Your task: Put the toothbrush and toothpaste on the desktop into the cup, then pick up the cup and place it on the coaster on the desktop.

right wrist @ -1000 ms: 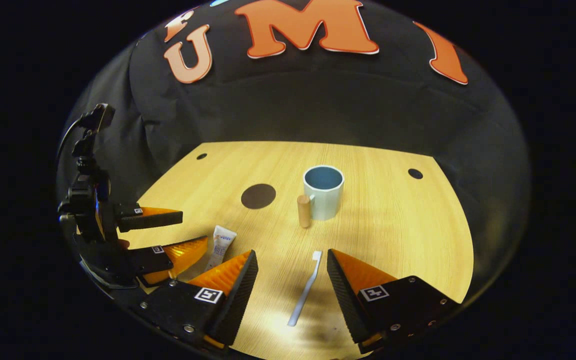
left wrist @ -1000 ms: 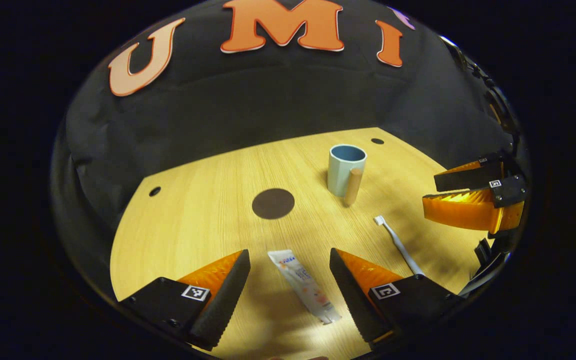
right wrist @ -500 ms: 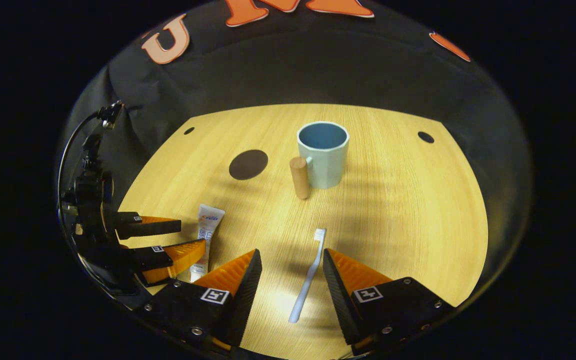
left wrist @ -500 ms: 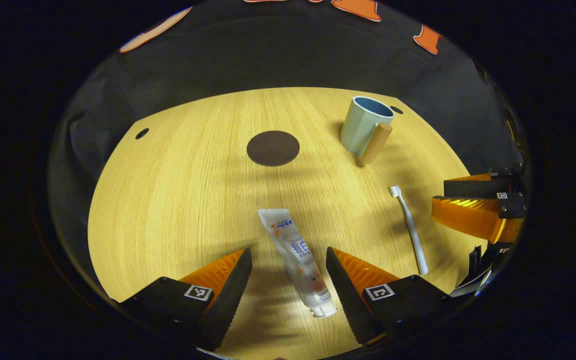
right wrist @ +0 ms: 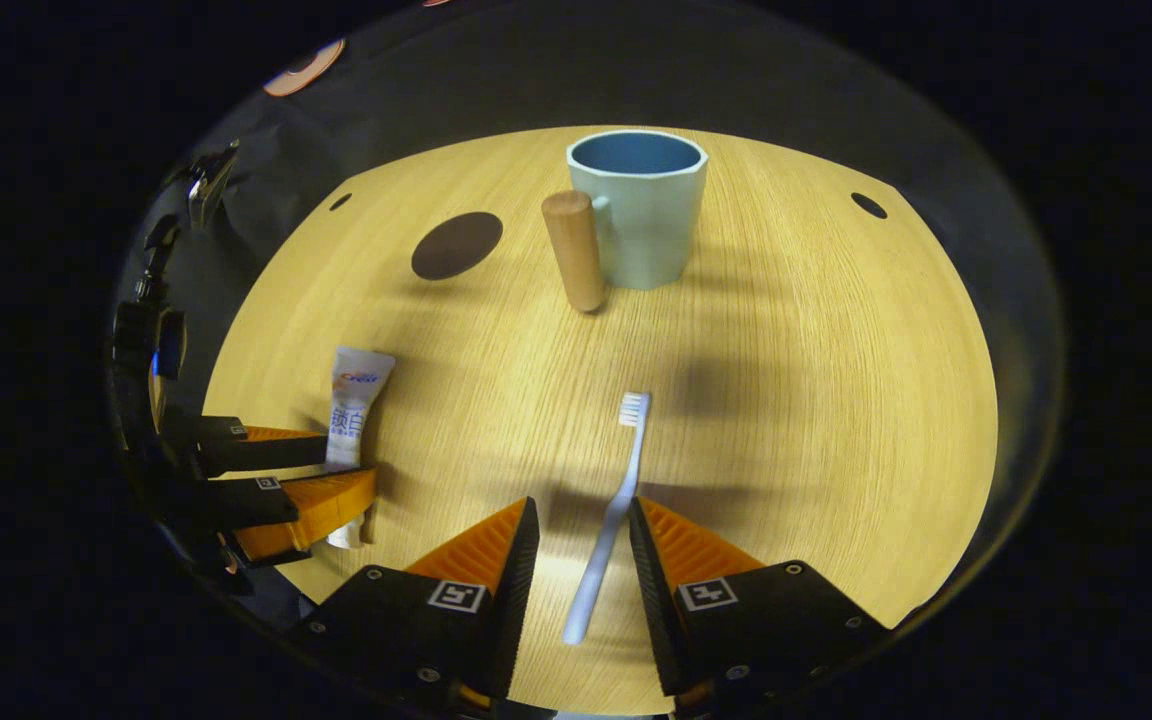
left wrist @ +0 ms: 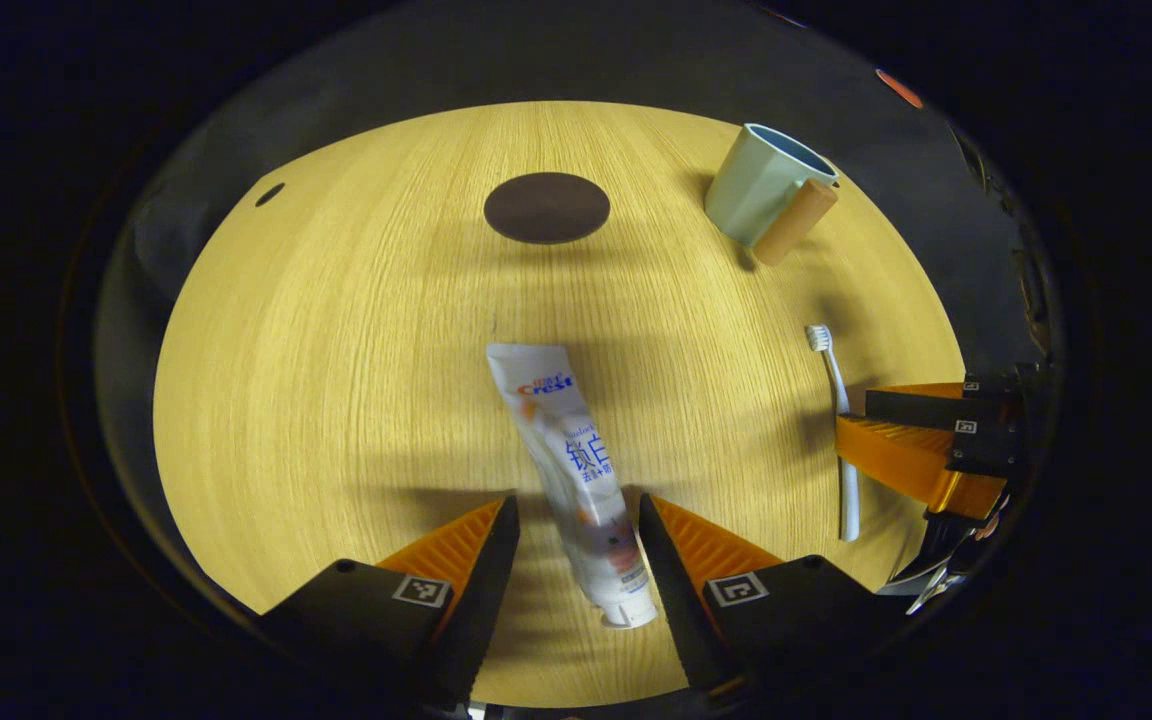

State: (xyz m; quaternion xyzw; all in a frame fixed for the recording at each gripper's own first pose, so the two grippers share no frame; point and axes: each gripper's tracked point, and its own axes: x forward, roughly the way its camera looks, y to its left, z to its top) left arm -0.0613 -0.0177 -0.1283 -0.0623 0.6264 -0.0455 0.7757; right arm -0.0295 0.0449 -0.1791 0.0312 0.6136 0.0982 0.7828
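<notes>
A white toothpaste tube lies flat on the wooden desktop, its cap end between the fingers of my left gripper. The jaws straddle the tube with small gaps, open. A white toothbrush lies with its handle between the fingers of my right gripper, which is also open and low over the desk. Farther back stands the pale blue cup with a wooden handle, upright and empty. The dark round coaster lies to its left. In the left gripper view I also see the cup, coaster and toothbrush.
The right gripper appears at the right edge of the left gripper view, and the left gripper over the toothpaste at the left of the right gripper view. Small dark holes mark the desktop's far corners. Black cloth surrounds the desk.
Both grippers have tipped down and come lower over the desk. Their jaws have narrowed around the toothpaste and the toothbrush. The objects themselves have not moved.
</notes>
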